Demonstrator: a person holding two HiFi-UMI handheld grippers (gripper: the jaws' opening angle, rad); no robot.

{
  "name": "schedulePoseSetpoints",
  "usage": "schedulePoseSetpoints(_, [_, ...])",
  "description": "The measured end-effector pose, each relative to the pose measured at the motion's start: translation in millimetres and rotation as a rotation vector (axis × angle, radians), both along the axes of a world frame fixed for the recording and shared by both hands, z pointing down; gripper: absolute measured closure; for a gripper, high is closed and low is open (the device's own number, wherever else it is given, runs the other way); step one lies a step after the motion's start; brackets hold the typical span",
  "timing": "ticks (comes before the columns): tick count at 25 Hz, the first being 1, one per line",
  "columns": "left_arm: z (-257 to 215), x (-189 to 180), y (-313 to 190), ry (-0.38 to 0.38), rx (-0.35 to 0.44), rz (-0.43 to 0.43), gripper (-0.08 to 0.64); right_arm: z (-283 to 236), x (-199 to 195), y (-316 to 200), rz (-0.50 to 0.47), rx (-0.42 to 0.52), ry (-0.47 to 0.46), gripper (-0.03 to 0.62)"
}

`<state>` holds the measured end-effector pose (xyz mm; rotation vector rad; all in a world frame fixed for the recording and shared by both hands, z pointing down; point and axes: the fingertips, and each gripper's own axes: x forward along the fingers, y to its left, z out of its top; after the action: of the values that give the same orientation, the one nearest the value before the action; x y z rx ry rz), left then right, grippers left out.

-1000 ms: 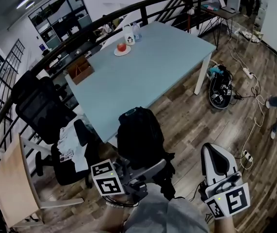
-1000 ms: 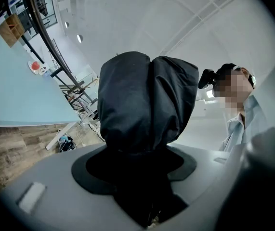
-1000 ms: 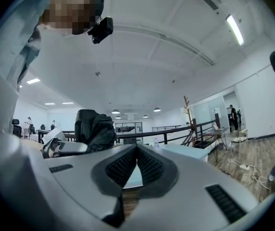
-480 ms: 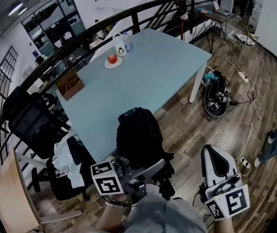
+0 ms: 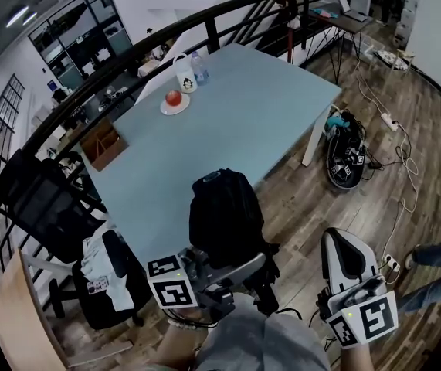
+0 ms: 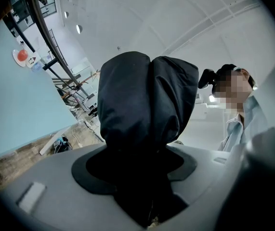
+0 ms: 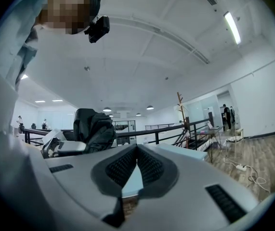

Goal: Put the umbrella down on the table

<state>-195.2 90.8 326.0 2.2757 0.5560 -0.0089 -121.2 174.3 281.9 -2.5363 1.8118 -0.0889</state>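
Two grippers low in head view: left gripper [image 5: 234, 273] clamps umbrella [image 5: 222, 216], a black, folded, rumpled fabric bundle at lower centre, overlapping near edge of pale blue table [image 5: 266, 107]. Right gripper [image 5: 340, 242] lower right.
Left gripper view: umbrella fills centre, wedged between jaws.
Right gripper view: jaw tips together, nothing held.

Head view. Left gripper [image 5: 232, 267] grips the lower end of a black folded umbrella [image 5: 224, 219]; the umbrella stands roughly upright, its top overlapping the near edge of the light blue table [image 5: 243, 130]. Right gripper [image 5: 342, 246] is well apart at lower right, over wood floor, nothing seen in it. Far end of the table: plate [image 5: 174, 103] with a red fruit, white jug [image 5: 183, 73] and bottle [image 5: 198, 68] just beyond. Brown box [image 5: 102, 143] at the left edge. Black office chair [image 5: 39, 207] to the left of the table
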Motion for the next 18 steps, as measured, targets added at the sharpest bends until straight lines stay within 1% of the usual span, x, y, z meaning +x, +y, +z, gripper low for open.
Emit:
schedulePoseSetpoints(8, [3.7,9.5,-16.4,0.004,-0.009,-0.001,0.303,6.2,9.1,-22.4,-0.016,-0.019,-0.004,0.592])
schedulePoseSetpoints(15, [1.6,14.0,-24.0,0.018,-0.027,-0.015,0.303,5.1,14.6,-26.2,-0.022,-0.025,0.003,0.592])
schedulePoseSetpoints(18, [2.3,18.6,-24.1,0.012,-0.026,-0.020,0.302,6.5,19.8,-25.3,-0.023,-0.026,-0.003,0.592])
